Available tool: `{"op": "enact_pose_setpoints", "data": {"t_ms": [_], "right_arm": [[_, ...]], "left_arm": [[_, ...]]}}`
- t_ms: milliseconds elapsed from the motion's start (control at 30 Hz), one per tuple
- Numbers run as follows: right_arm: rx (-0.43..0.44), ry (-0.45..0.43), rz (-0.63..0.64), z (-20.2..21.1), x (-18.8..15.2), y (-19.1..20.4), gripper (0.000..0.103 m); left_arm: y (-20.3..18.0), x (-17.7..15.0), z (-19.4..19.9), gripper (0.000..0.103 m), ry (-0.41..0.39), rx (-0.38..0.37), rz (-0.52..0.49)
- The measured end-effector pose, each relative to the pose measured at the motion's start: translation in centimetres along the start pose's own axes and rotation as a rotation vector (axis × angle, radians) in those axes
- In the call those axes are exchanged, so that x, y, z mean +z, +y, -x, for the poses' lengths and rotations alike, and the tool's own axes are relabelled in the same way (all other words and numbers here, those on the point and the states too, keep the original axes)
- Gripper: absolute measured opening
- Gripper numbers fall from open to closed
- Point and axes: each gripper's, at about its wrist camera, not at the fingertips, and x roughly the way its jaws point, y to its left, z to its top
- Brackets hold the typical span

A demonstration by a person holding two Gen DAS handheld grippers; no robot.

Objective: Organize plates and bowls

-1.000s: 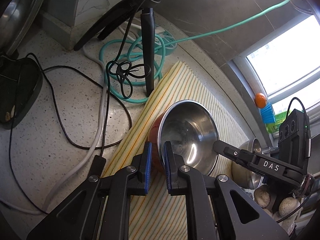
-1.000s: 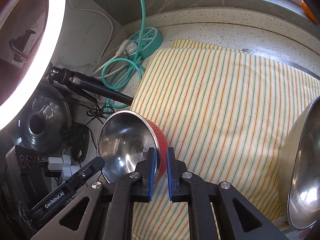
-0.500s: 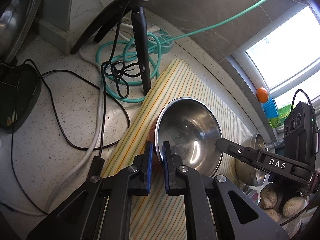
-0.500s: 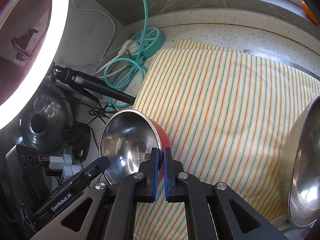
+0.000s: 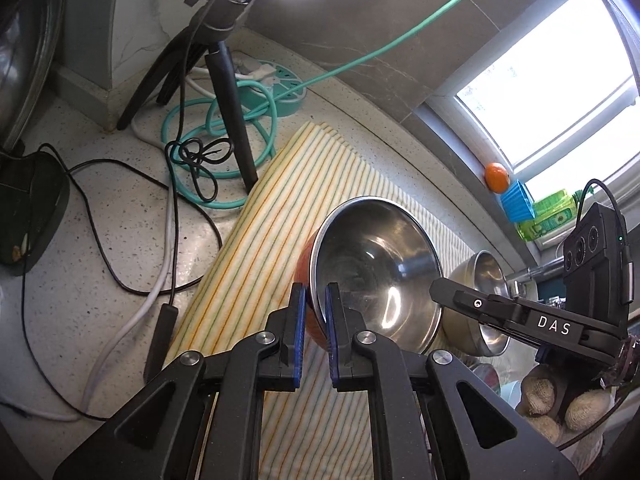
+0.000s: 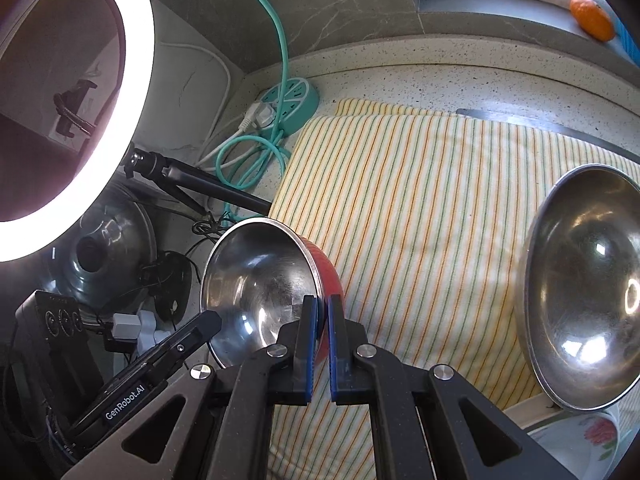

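Steel inside and red outside, the bowl (image 5: 372, 268) hangs tilted above the striped cloth (image 6: 420, 200). Both the left gripper (image 5: 316, 316) and the right gripper (image 6: 319, 320) pinch its rim on opposite sides, probably so that it cannot swing.

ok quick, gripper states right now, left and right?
Left gripper: shut on the rim of the red bowl, steel inside.
Right gripper: shut on the same red bowl's opposite rim.
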Motion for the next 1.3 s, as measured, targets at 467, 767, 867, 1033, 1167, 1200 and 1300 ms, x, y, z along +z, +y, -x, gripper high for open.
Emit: {"op": "enact_pose_setpoints", "data": {"t_ms": [467,767,867,1033,1167,1200,1300], "right_arm": [[-0.028,-0.092,-0.055,6.1,-1.2,-3.4,0.005],[-0.05,-0.146,-0.103,9.7,-1.6,-6.2,0.005],[-0.065,-0.163,-0.126,10.8,-1.7,-7.7,0.005],[-0.097,-0.188,-0.166,12.2,-1.9,-10.3,0.005],[-0.122,-0.196,-0.194,12.6,-2.2,-12.3,0.005],[-0.127,-0.196,-0.202,12.7,-2.3,-12.8,0.005],[-0.142,-0.193,-0.219,12.5,-2.4,-14.2,0.005]], "left_arm": [[-6.2,0.1,-0.1,0.008,-0.01,-0.086,-0.121],[-10.2,0.3,-1.3,0.008,0.012,-0.138,-0.183],[-11.9,0.3,-2.0,0.008,0.025,-0.152,-0.215],[-14.6,0.2,-3.7,0.008,0.057,-0.172,-0.267],[-16.3,-0.2,-5.1,0.008,0.083,-0.172,-0.308],[-16.6,-0.3,-5.6,0.008,0.091,-0.169,-0.315],[-17.5,-0.5,-6.9,0.008,0.119,-0.16,-0.331]]}}
